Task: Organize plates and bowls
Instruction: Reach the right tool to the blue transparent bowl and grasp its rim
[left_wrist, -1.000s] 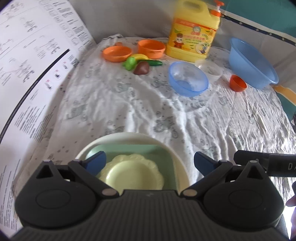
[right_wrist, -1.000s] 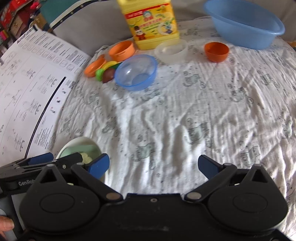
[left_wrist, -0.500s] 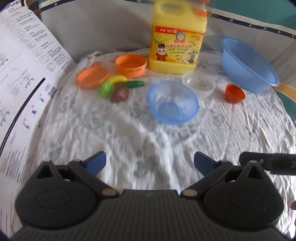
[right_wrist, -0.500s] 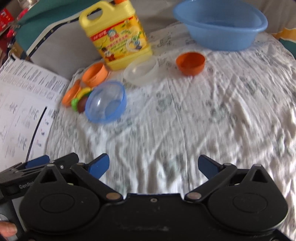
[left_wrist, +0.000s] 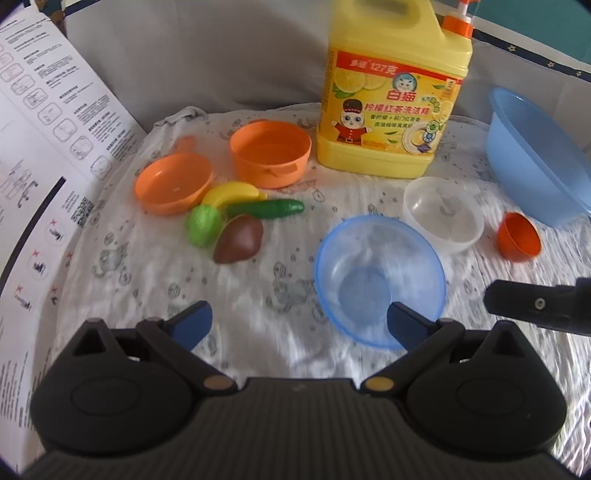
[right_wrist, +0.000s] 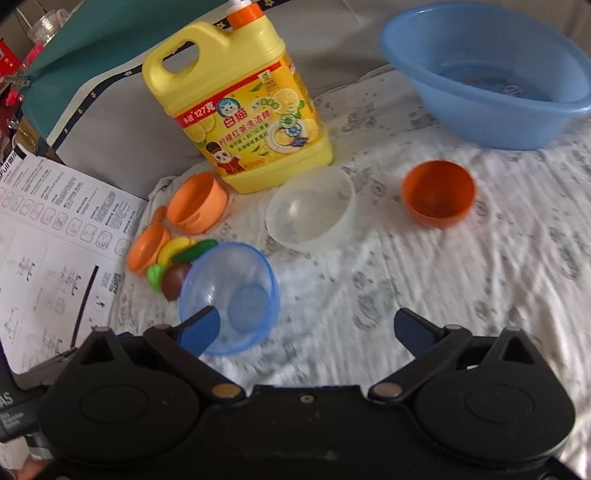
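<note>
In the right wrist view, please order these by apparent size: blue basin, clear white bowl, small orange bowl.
1. blue basin, largest though farthest.
2. clear white bowl.
3. small orange bowl, smallest; it sits about as far away as the white bowl.

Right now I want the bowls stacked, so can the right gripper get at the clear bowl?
Probably yes: the right gripper is open and empty, and only bare cloth lies between it and the clear bowl; the blue bowl sits off to its left.
</note>
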